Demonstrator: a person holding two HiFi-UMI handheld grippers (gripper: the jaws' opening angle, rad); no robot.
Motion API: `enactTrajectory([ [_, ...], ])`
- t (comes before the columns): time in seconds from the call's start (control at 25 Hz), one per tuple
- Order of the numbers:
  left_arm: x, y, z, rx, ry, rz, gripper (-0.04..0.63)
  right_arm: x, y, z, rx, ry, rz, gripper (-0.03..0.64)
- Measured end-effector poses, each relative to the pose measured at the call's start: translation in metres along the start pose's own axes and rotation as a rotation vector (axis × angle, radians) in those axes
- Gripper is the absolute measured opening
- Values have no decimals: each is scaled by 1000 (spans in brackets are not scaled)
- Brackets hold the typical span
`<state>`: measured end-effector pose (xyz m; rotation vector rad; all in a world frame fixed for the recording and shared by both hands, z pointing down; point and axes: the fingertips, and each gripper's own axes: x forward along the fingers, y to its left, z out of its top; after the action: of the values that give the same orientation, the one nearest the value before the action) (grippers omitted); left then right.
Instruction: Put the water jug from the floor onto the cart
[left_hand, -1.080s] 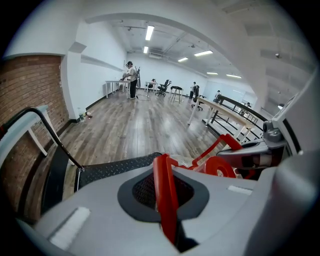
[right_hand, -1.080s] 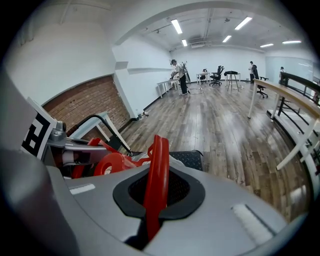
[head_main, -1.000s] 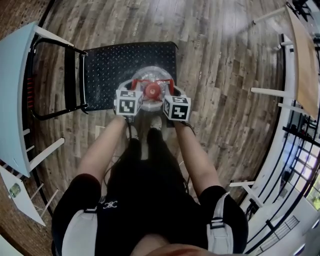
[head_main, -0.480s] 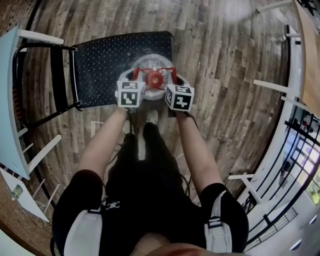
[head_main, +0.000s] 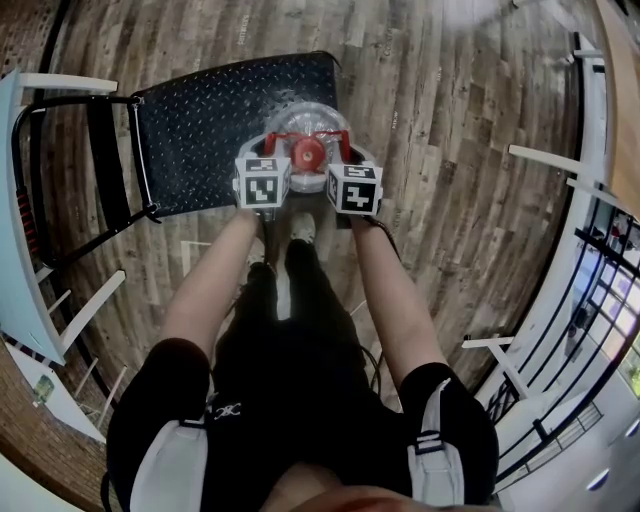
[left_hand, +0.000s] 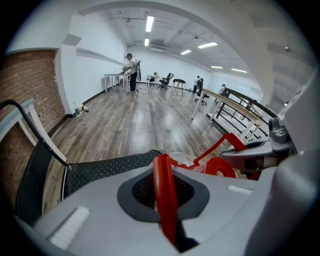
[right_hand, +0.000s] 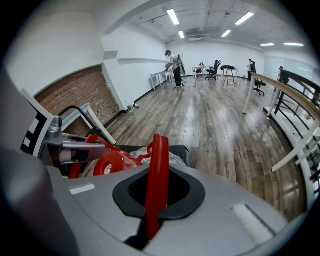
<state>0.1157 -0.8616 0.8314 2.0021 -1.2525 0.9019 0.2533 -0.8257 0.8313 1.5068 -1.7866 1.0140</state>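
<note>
A clear water jug (head_main: 305, 128) with a red cap (head_main: 307, 153) and a red strap handle is over the near right part of the cart's black checker-plate deck (head_main: 200, 120). Whether it rests on the deck I cannot tell. My left gripper (head_main: 280, 160) is shut on the handle's left strap (left_hand: 165, 195). The right gripper (head_main: 336, 160) is shut on the right strap (right_hand: 156, 185). Each gripper view shows the red cap (left_hand: 220, 167) and the other gripper beside it. The jug's body is mostly hidden by the grippers.
The cart's black push handle (head_main: 100, 150) stands at the deck's left end. A white table (head_main: 12, 250) and white legs (head_main: 90, 300) lie left, a railing (head_main: 590, 250) right. My shoes (head_main: 300, 230) are at the deck's near edge. People (left_hand: 131, 72) stand far off.
Both grippers have sunk with the jug toward the cart deck, staying shut on the handle. The head view has shifted, so the cart sits higher and more to the left in it.
</note>
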Motion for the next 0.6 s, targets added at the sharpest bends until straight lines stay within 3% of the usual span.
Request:
enactTrajectory([
  [0.16, 10, -1, -13, 0, 26, -18, 6, 2, -11, -6, 18, 18, -17, 15],
  [0.28, 8, -2, -15, 5, 48, -29, 46, 3, -16, -5, 18, 21, -24, 19],
  [0.4, 1, -5, -12, 10, 46, -46, 117, 0, -20, 1, 55, -1, -24, 108],
  [0.6, -17, 3, 0, 23, 1, -43, 137, -14, -23, 9, 110, -59, -60, 149],
])
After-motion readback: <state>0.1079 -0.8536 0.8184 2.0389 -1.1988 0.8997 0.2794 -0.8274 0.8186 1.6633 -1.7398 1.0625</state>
